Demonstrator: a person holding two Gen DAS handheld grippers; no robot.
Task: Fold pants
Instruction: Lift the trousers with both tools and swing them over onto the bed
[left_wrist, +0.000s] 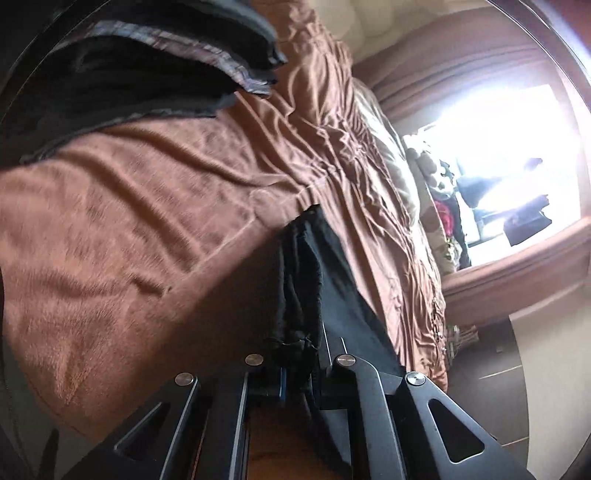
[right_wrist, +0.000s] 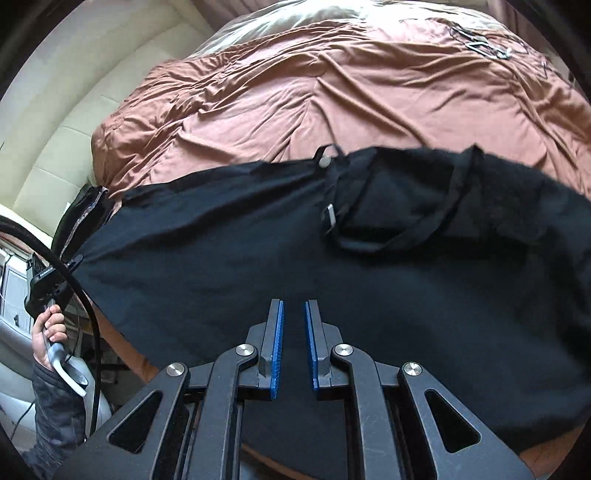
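Black pants (right_wrist: 258, 240) lie spread across the brown bed cover (right_wrist: 295, 92), waistband and button (right_wrist: 325, 161) at the far edge. My right gripper (right_wrist: 294, 306) hovers over the middle of the cloth, its blue pads (right_wrist: 279, 332) almost together with nothing between them. My left gripper (left_wrist: 299, 350) is shut on a bunched edge of the pants (left_wrist: 325, 266), which rise off the bed toward it. In the right wrist view a hand (right_wrist: 48, 328) holds that gripper's handle at the left end of the pants.
A pile of folded dark clothes (left_wrist: 147, 74) sits on the bed beyond the left gripper. A cream padded headboard (right_wrist: 55, 129) curves along the left. A bright window (left_wrist: 517, 147) with clutter below it stands past the bed's far side.
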